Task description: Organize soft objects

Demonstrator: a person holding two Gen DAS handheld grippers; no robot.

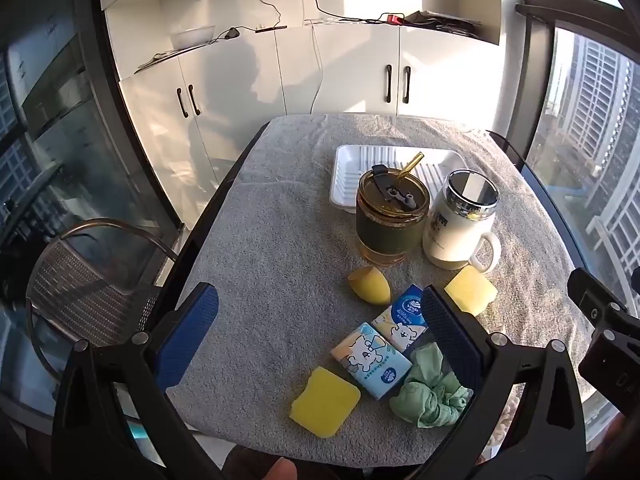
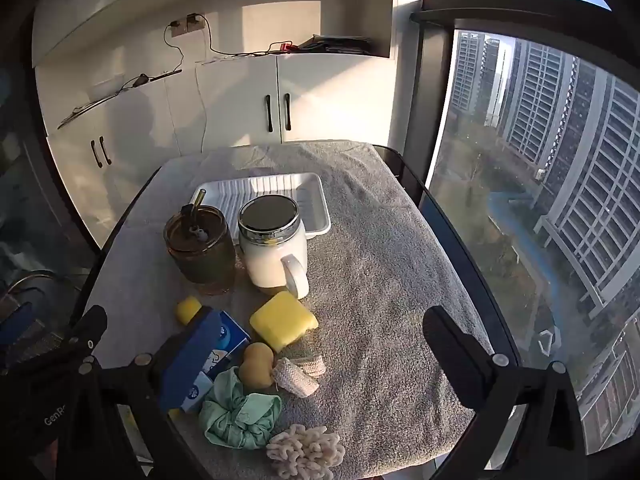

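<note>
Soft objects lie at the near end of a grey towel-covered table (image 1: 272, 208): two yellow sponges (image 1: 325, 402) (image 1: 472, 290), a yellow egg-shaped sponge (image 1: 370, 289), two tissue packs (image 1: 372, 361) (image 1: 404, 318), and a green scrunchie (image 1: 430, 398). The right wrist view also shows a yellow sponge (image 2: 283, 321), a gourd-shaped puff (image 2: 257, 365), the green scrunchie (image 2: 240, 416), a cream knitted piece (image 2: 298, 372) and a cream fluffy scrunchie (image 2: 306, 452). My left gripper (image 1: 316, 336) is open above them, empty. My right gripper (image 2: 320, 360) is open, empty.
A white ribbed tray (image 1: 360, 164) lies at the table's far side. An amber glass cup with a straw (image 1: 390, 220) and a white lidded mug (image 1: 460, 228) stand in front of it. A metal chair (image 1: 88, 292) stands left. Windows run along the right.
</note>
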